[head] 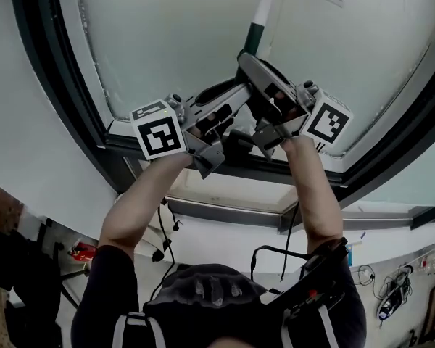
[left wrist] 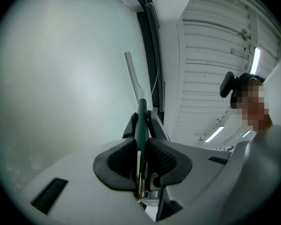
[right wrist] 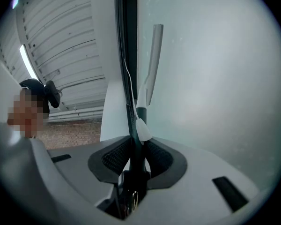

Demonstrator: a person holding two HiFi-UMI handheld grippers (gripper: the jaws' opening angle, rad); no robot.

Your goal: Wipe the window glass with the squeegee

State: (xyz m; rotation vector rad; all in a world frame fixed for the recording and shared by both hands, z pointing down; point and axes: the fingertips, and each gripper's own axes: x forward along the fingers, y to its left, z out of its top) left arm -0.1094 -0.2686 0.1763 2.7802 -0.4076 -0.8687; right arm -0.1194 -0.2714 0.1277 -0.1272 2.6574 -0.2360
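Looking down from my head, both arms are raised and my left gripper [head: 232, 96] and right gripper [head: 255, 67] meet on the dark lower handle of the squeegee [head: 264, 13]. Its white shaft runs up and away from me across the window glass [head: 174, 42], and the blade sits at the very top edge of the picture. I judge that two grips close together on one handle keep the blade from twisting during a stroke.

In the left gripper view, my left gripper's [left wrist: 141, 125] jaws are pressed together on the green handle, which stands upright between the ribbed pads. The pale shaft [left wrist: 132, 74] rises beyond them, close to the glass and just beside the dark window frame [left wrist: 150, 55].

In the right gripper view, my right gripper [right wrist: 136, 146] is likewise pinching the handle between its pads. The white shaft [right wrist: 152, 64] climbs beside the frame [right wrist: 126, 55], with frosted-looking glass [right wrist: 215, 78] filling the right. Whether the blade touches the pane I cannot tell; it seems poised near the frame for a pass
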